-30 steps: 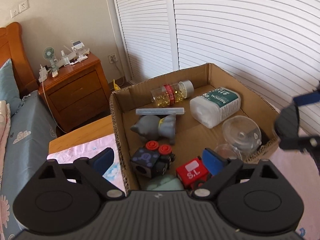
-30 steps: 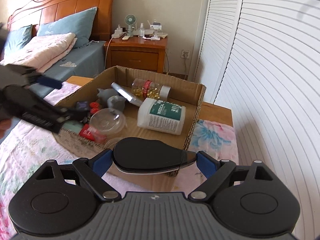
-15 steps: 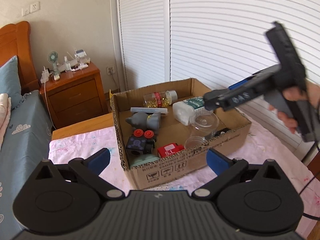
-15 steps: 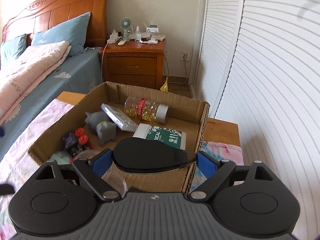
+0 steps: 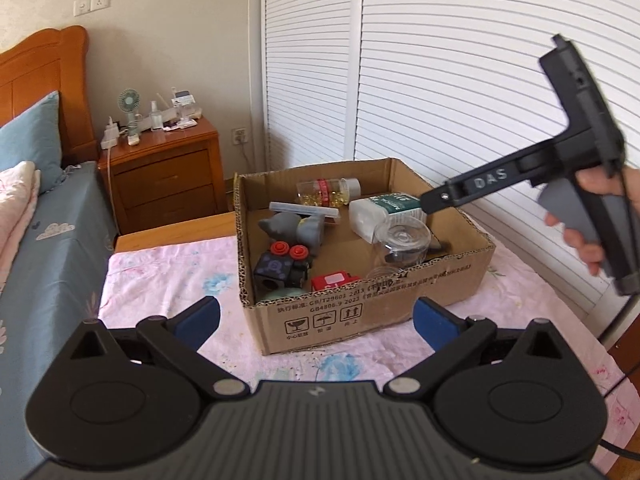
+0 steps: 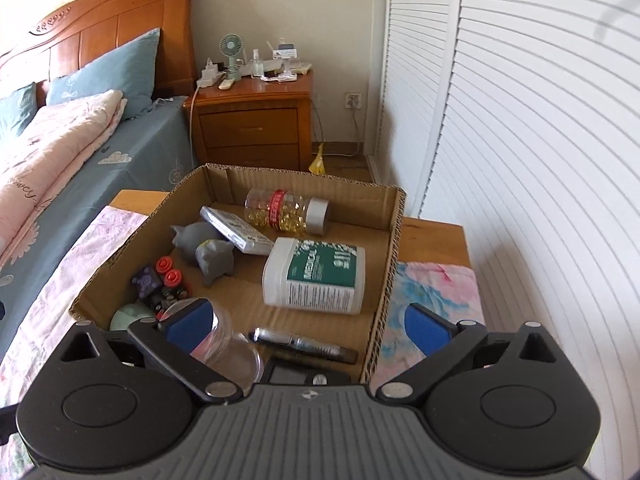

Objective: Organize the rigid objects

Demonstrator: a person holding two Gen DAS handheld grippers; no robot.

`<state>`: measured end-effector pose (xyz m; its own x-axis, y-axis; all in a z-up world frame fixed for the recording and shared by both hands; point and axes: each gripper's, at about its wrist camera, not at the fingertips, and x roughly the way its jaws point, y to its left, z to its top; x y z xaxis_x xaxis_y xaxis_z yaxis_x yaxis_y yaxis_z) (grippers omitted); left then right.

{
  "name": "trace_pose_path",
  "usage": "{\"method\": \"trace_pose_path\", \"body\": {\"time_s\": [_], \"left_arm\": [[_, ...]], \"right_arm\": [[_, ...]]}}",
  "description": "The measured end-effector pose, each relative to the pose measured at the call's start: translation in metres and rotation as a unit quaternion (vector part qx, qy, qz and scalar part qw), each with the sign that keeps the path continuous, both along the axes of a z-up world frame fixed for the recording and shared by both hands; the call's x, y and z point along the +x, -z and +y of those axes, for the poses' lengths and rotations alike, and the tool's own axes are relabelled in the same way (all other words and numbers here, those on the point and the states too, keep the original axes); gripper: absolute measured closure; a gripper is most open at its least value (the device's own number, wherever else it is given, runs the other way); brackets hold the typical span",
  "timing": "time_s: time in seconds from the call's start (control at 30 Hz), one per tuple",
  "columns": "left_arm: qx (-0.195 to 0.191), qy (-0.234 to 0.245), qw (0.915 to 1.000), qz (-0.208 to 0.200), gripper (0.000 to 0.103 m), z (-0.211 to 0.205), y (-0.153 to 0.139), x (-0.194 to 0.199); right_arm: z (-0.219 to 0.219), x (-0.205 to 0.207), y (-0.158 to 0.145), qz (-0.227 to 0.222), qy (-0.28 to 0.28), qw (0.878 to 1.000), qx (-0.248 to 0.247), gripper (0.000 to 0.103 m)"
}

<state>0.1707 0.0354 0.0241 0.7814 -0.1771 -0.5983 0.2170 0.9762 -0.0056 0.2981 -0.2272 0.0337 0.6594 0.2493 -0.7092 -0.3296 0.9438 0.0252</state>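
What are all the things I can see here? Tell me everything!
box: 1, brown cardboard, on pink cloth
pill bottle: 1, clear with yellow capsules, lying at box's back
white bottle: 1, white with green label, lying in box
grey toys: 2, grey, in box
flat pack: 1, silver, leaning on the toys
cube toy: 1, black with red knobs, in box
red block: 1, red, at box's front
clear cups: 2, see-through, in box
pen: 1, dark, in box
nightstand: 1, wooden, by bed
fan: 1, green, on nightstand
left tool: 1, black, open
right tool: 1, black, opening, holding nothing
hand: 1, holding right tool
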Motion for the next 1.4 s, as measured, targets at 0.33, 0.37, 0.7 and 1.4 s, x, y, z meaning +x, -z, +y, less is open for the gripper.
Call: {"method": "trace_pose_path", "body": {"time_s": [0.33,0.37,0.7,1.4], "left_arm": [[0.01,-0.075,0.997,0.013,0.001,-0.003,-0.01,-0.023],[0.007,-0.084,0.9962,0.021,0.001,-0.003,-0.01,-0.025],[0.003,-0.095,0.9942,0.05,0.001,-0.012,-0.018,-0.047],[0.039,-0.1,0.9934,0.041,0.001,-0.028,-0.022,-0.057]], "right_arm": [[-0.003,-0.08,-0.007,0.028,0.062,0.998,-0.006,0.0],[-0.003,-0.089,-0.006,0.03,0.071,0.997,-0.003,0.0],[0.002,-0.162,-0.001,0.029,0.116,0.993,-0.013,0.0],[0.0,-0.179,-0.009,0.009,0.132,0.991,-0.009,0.0]]}}
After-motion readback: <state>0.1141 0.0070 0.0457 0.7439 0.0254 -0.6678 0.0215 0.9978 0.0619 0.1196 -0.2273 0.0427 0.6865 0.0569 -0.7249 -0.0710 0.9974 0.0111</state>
